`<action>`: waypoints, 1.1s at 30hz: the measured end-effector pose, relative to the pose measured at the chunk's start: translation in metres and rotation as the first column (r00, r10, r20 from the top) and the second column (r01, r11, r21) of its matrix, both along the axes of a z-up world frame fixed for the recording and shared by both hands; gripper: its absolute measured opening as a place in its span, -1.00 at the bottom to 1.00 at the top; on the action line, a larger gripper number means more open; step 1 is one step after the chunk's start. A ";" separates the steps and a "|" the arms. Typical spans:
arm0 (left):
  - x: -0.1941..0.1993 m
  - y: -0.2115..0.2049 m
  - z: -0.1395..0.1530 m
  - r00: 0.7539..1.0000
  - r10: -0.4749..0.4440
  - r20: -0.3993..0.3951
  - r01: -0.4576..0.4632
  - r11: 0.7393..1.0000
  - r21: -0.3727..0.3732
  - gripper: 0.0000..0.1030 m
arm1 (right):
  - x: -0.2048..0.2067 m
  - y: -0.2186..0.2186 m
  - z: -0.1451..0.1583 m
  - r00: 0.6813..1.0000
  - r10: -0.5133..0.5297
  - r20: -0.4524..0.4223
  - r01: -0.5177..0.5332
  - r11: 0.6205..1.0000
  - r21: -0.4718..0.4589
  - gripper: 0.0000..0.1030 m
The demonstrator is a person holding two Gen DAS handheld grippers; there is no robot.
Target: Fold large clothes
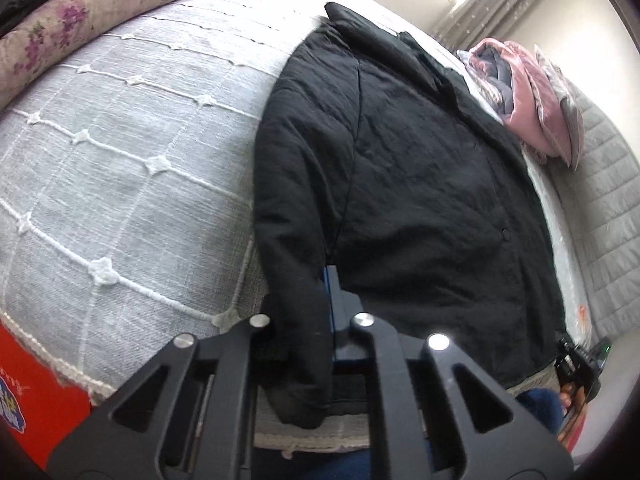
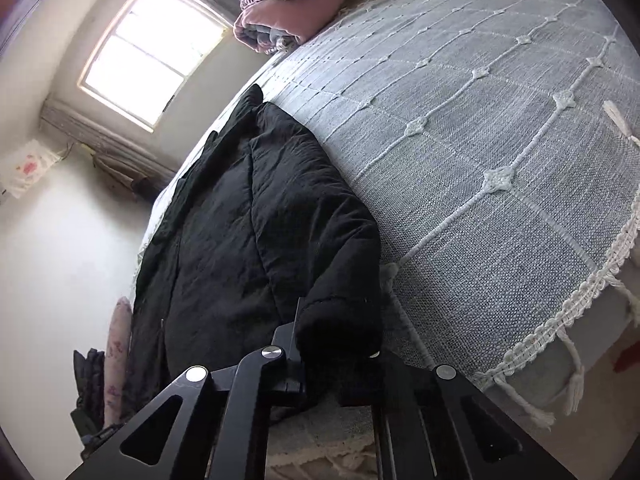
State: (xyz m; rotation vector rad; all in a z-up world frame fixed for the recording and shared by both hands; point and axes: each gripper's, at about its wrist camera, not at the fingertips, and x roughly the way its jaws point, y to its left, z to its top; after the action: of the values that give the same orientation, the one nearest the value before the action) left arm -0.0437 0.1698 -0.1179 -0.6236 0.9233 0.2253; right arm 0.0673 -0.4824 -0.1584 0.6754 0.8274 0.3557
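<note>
A large black quilted jacket lies flat on the bed's grey bedspread, collar at the far end. My left gripper is shut on the cuff of the jacket's left sleeve near the bed's front edge. In the right wrist view the same jacket lies along the bed's left side. My right gripper is shut on the cuff of the other sleeve; the cloth hides its right finger.
A folded pink quilt sits at the bed's far end, also in the right wrist view. A floral bolster lies far left. A red box stands by the bed. The window is on the far wall.
</note>
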 end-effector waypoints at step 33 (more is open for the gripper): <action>-0.144 0.006 0.166 0.937 -0.031 0.348 0.024 0.999 0.025 -0.88 | -0.129 -0.024 0.151 0.926 0.054 0.373 -0.080 0.995 0.054 -0.90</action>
State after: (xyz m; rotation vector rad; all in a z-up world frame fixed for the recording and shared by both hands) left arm -0.1877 0.1759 0.0485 -0.6074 0.5858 0.0938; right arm -0.0613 -0.5067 -0.0070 0.6192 0.4785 0.5575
